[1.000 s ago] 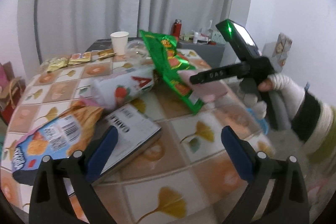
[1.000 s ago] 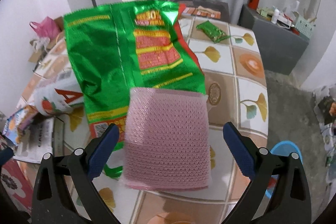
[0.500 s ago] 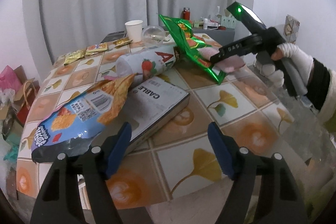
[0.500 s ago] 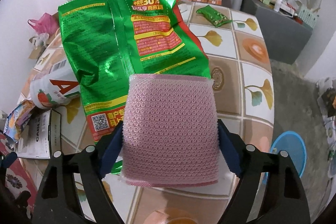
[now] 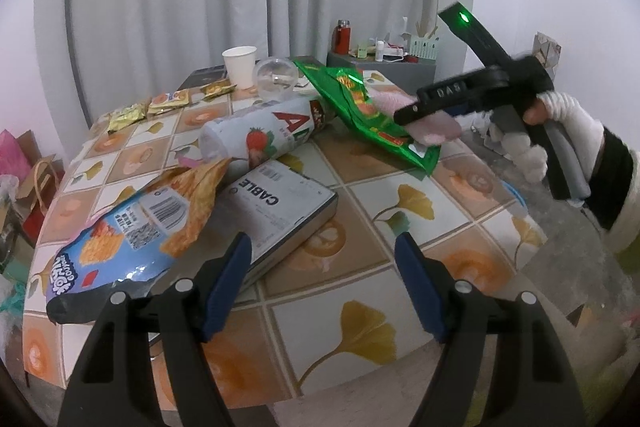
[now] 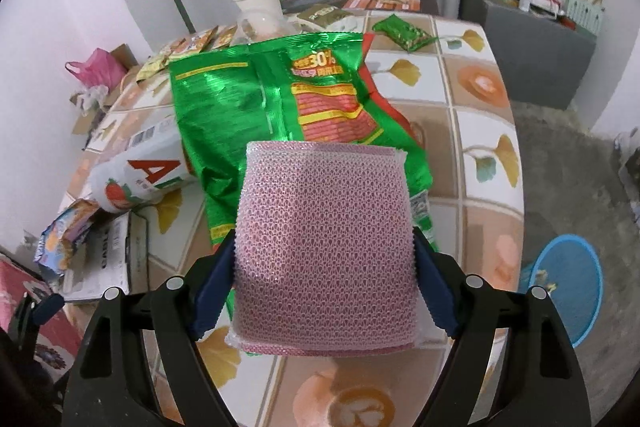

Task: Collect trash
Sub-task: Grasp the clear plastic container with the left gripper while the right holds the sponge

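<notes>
The right claw (image 6: 324, 291) has just closed its jaws and is clamped on the pink mesh pad (image 6: 324, 247), which lies atop the green bag (image 6: 260, 115) stretching away ahead. The blue bin (image 6: 568, 291) sits on the floor off to its right. The left claw (image 5: 320, 287), jaws apart and narrowed on nothing, hangs over the table (image 5: 360, 323) edge.

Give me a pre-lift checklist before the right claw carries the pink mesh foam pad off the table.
1. Right claw closed on the pink mesh foam pad, pads against both sides: ok.
2. Pad clear of the shiny green snack bag: not ok, it overlaps the bag.
3. Bag caught in the grip: cannot tell.
4. Round blue bin on the floor in sight beside the tiled table: ok.
5. Left claw open, holding nothing, apart from the right: ok.
</notes>
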